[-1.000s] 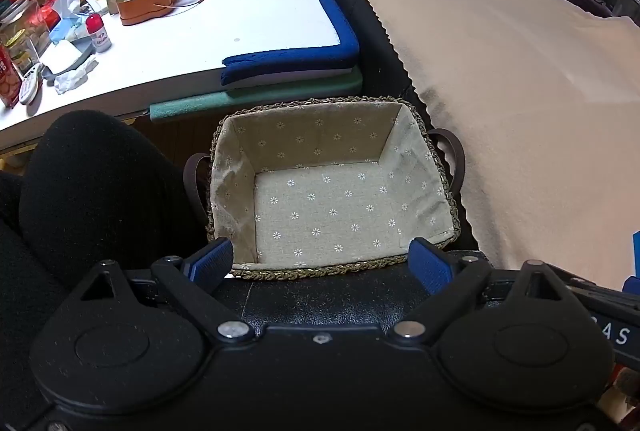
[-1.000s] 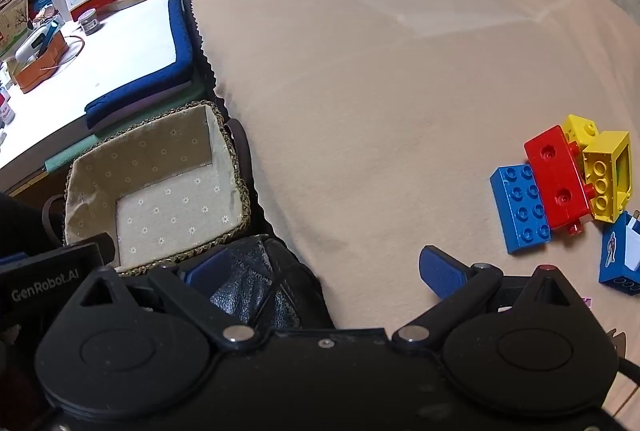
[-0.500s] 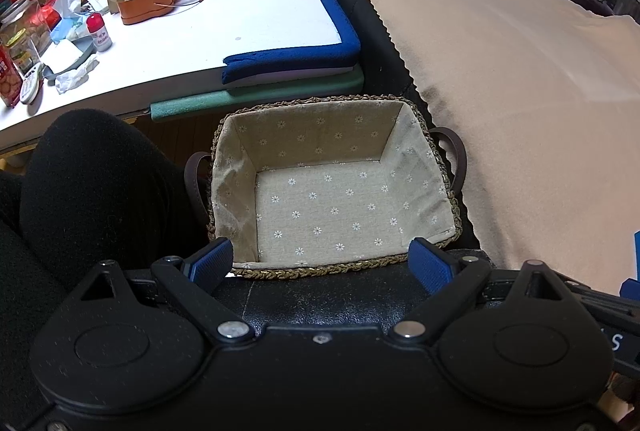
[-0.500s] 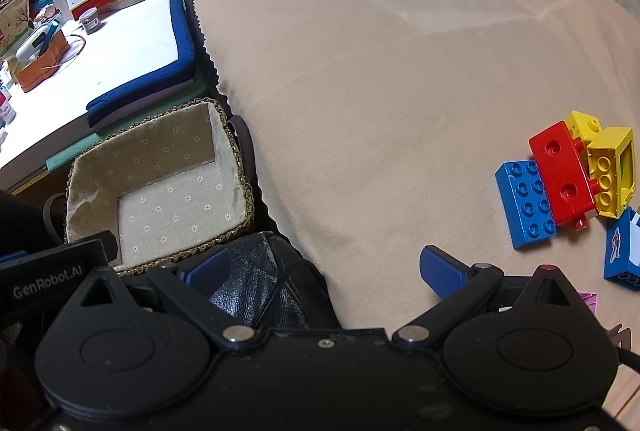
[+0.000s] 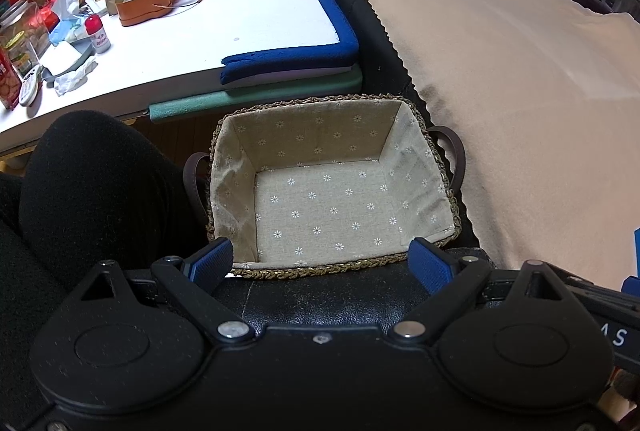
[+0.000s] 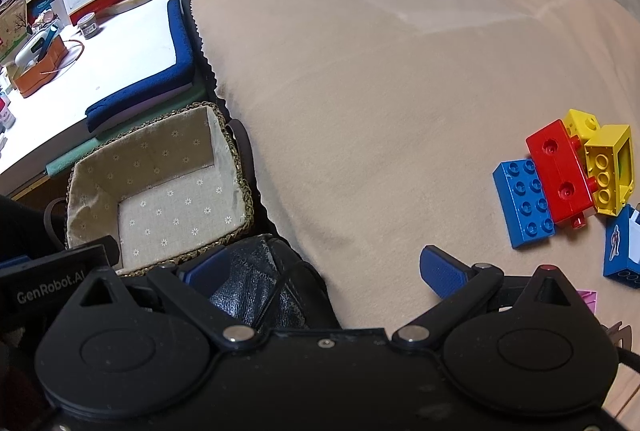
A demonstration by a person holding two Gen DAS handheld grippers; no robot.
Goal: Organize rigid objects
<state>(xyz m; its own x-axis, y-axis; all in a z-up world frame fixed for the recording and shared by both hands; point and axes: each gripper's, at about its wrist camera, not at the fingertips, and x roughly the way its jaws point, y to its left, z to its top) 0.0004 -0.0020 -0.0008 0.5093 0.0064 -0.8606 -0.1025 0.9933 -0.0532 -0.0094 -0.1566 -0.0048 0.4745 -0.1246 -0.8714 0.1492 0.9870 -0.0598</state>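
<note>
My left gripper [image 5: 320, 263] is spread wide with nothing in it, hovering right at the near rim of the lined basket [image 5: 332, 273]. My right gripper [image 6: 324, 271] is spread and empty too, over the beige blanket [image 6: 380, 79], with lots of bare cloth ahead. "GenRobot.AI" reads on the other unit. Blue brick [image 6: 524, 201], red brick [image 6: 560, 175] and yellow brick [image 6: 610, 167] sit well right of the basket, slightly lower in frame than a second ago.
</note>
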